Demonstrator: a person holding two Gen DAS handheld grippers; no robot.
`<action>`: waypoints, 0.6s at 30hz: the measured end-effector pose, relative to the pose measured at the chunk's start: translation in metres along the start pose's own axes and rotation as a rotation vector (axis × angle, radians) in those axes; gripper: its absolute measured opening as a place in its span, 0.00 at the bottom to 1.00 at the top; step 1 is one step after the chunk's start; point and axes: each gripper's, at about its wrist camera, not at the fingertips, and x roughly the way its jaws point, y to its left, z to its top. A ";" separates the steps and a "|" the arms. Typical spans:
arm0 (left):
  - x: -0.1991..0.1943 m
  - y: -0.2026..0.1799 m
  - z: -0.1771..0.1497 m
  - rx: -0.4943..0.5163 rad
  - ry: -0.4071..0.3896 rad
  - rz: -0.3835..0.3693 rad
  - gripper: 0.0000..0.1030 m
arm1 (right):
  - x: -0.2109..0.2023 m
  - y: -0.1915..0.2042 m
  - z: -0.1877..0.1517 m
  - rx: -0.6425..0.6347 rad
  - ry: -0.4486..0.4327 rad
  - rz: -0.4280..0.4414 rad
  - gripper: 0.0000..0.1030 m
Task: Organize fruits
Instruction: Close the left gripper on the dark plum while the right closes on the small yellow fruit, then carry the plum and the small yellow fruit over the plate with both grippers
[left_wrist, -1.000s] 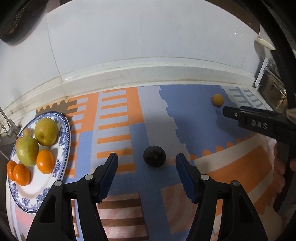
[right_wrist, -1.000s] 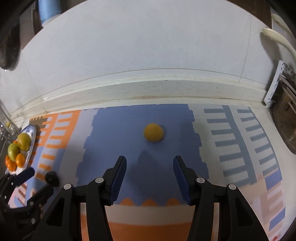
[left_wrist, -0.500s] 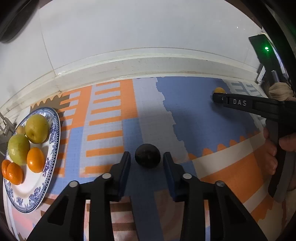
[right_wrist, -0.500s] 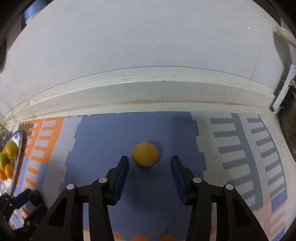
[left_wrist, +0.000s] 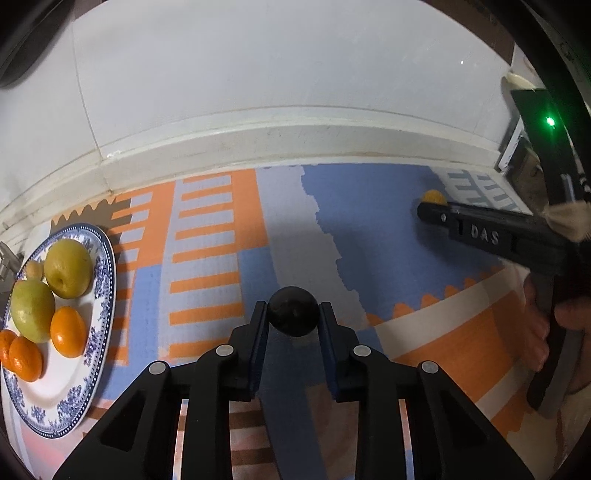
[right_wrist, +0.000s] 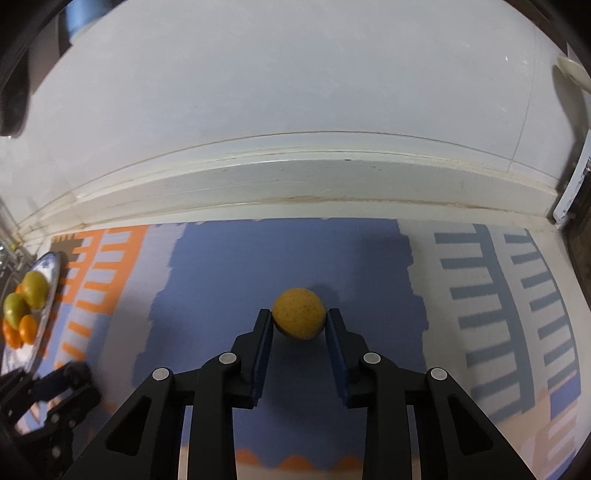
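Note:
A dark round fruit (left_wrist: 293, 319) lies on the patterned mat (left_wrist: 221, 258), and the jaws of my left gripper (left_wrist: 293, 307) are closing on it, with the blue pads touching both its sides. A yellow-orange fruit (right_wrist: 299, 318) on the mat's blue patch sits between the closing jaws of my right gripper (right_wrist: 299, 314), its pads pressed on either side. At the left, a blue-and-white plate (left_wrist: 55, 391) holds two yellow-green fruits (left_wrist: 68, 267) and three oranges (left_wrist: 68, 332). In the left wrist view the right gripper (left_wrist: 430, 212) hides most of the yellow-orange fruit (left_wrist: 434, 195).
A white raised ledge (right_wrist: 295, 184) and wall run along the far edge of the mat. A metal object (left_wrist: 517, 162) stands at the far right, and a wire rack (left_wrist: 7, 258) pokes in beside the plate. A hand (left_wrist: 554, 325) grips the right tool's handle.
Both grippers went from wide open to closed around their fruit. Each moved forward, so the dark fruit and the yellow-orange fruit now sit between the pads instead of ahead of them.

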 end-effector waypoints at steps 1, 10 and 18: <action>-0.003 0.001 0.000 0.001 -0.006 -0.007 0.26 | -0.003 0.000 -0.002 0.001 -0.004 0.008 0.30; -0.031 0.009 -0.001 0.007 -0.062 -0.040 0.26 | -0.047 0.015 -0.020 -0.029 -0.059 0.050 0.30; -0.063 0.018 -0.004 0.010 -0.120 -0.058 0.26 | -0.080 0.045 -0.028 -0.049 -0.099 0.086 0.30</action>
